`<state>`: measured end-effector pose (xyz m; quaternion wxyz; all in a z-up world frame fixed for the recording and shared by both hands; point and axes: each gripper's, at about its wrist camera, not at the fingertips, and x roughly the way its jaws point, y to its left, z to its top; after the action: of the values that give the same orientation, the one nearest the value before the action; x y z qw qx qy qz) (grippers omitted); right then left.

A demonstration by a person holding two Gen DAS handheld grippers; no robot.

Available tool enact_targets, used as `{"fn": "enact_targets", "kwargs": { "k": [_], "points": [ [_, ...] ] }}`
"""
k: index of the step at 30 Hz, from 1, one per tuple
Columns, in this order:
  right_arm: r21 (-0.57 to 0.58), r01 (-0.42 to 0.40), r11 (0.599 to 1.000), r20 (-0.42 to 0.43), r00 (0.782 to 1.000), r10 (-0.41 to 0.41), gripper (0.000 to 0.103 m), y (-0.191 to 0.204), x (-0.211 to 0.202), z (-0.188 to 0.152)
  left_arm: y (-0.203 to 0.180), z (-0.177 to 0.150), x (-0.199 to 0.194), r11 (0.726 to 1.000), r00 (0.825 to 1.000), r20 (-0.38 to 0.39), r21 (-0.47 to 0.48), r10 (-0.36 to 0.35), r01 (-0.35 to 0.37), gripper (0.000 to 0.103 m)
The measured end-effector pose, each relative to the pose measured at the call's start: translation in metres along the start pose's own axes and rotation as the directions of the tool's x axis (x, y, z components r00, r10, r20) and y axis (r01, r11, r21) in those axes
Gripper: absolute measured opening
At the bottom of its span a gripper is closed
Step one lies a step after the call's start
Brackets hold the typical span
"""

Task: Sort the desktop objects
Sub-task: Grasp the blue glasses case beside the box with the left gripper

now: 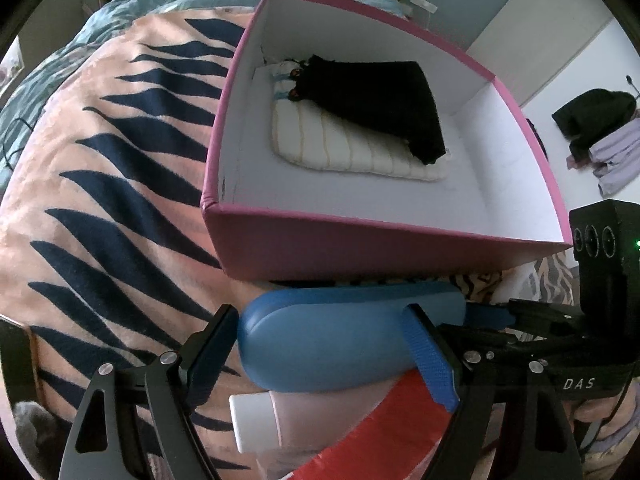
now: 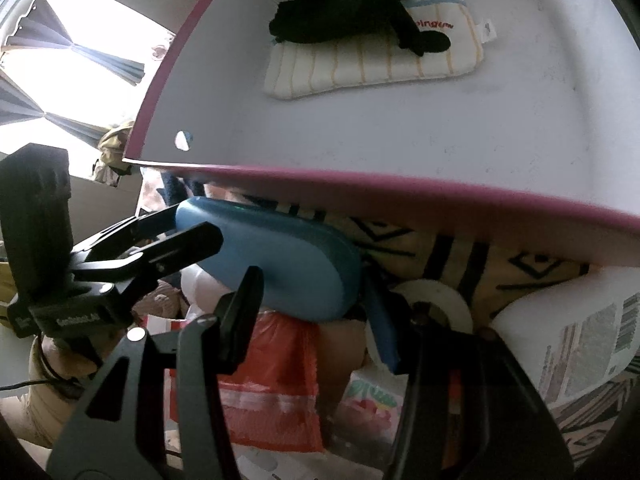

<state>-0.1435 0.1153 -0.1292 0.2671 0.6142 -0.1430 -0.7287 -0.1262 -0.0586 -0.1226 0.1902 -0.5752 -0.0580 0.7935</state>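
Holding the blue case [image 1: 332,340] with both grippers, we have it just in front of the pink box [image 1: 384,248], down near the box's front wall. The case is long and round at the ends. Our left gripper [image 1: 320,352] has one end of it between its fingers, and the fingers look pressed on its sides. Our right gripper [image 2: 316,304] pinches the other end, with one blue pad [image 2: 382,332] right against it.

The case is not in the box yet. It sits over a pile of other things: a white bottle [image 1: 256,424], a red bag [image 2: 276,368] and a roll of tape [image 2: 436,308]. Inside the box we see a striped pillow [image 1: 352,148] with a black cloth [image 1: 384,100] on top. Much of the box floor is bare.

We think this step is moving the case into the box. The next move needs both hands to lift together, so the case stays flat and does not slip. It has to go up over the pink wall first, then down onto the bare floor beside the pillow. Then both grippers can let go.
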Motion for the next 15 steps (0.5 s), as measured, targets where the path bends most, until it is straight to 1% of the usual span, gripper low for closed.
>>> {"fn": "enact_targets", "kwargs": {
  "k": [9, 12, 15],
  "points": [
    [-0.026, -0.003, 1.000, 0.008, 1.000, 0.004, 0.054, 0.005, -0.011, 0.000, -0.003, -0.003, -0.015, 1.000, 1.000, 0.009, -0.007, -0.007, 0.007, 0.084],
    [-0.043, 0.002, 0.999, 0.013, 1.000, -0.001, 0.054, 0.018, -0.015, -0.004, -0.005, -0.003, -0.019, 1.000, 1.000, 0.004, -0.007, -0.002, 0.002, 0.084],
    [-0.069, 0.014, 0.998, 0.018, 1.000, -0.012, 0.054, 0.023, -0.018, -0.006, -0.007, -0.003, -0.023, 1.000, 1.000, -0.002, -0.012, 0.002, -0.002, 0.084]
  ]
}}
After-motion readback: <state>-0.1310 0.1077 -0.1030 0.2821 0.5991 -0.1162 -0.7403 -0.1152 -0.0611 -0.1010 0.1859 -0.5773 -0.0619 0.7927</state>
